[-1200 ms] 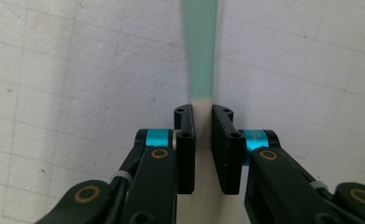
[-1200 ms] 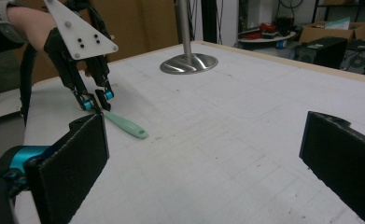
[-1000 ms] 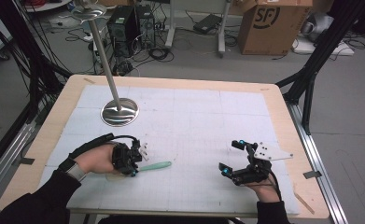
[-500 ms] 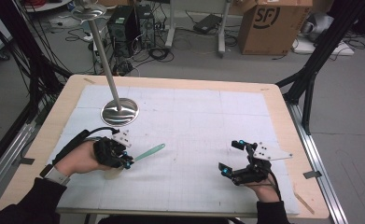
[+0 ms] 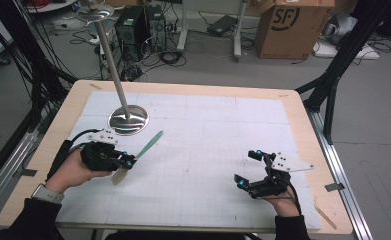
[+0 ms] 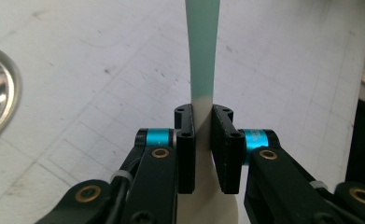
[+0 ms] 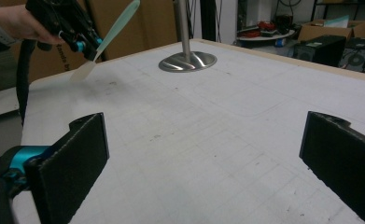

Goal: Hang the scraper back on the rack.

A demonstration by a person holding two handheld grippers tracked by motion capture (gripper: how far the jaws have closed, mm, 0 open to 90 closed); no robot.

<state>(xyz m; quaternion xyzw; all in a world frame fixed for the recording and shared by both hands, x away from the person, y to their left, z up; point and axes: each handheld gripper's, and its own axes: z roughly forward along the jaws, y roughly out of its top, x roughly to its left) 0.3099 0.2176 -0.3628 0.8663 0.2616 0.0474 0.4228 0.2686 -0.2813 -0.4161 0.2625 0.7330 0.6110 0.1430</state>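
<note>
While your left gripper (image 5: 128, 161) sits near the table's left edge, its two black jaws are pressed together on a slim spatula with a cream blade and a mint-green handle (image 5: 142, 152). In the left gripper view the pads (image 6: 185, 149) pinch the cream neck of the spatula (image 6: 202, 56) just below where the green begins, and the handle runs straight up and away from you. From above, the green handle points toward the far right, ending close to the round polished steel base (image 5: 128, 120) of a slanted metal pole (image 5: 110, 60) that stands in the table's far left part; the cream blade end sticks out toward the near edge, beside your left hand (image 5: 75, 170). In the right gripper view the spatula (image 7: 106, 35) is tilted, handle high, and its blade tip appears to hang just above the white gridded mat (image 5: 208, 145) that covers the wooden table (image 5: 303, 120); you cannot tell for certain whether it touches.

Your right gripper (image 5: 247, 169) rests near the table's near right corner, well apart from the spatula, with its jaws spread wide and nothing between them. In its own view the two black pads (image 7: 73, 158) stand far to either side above bare mat.
</note>
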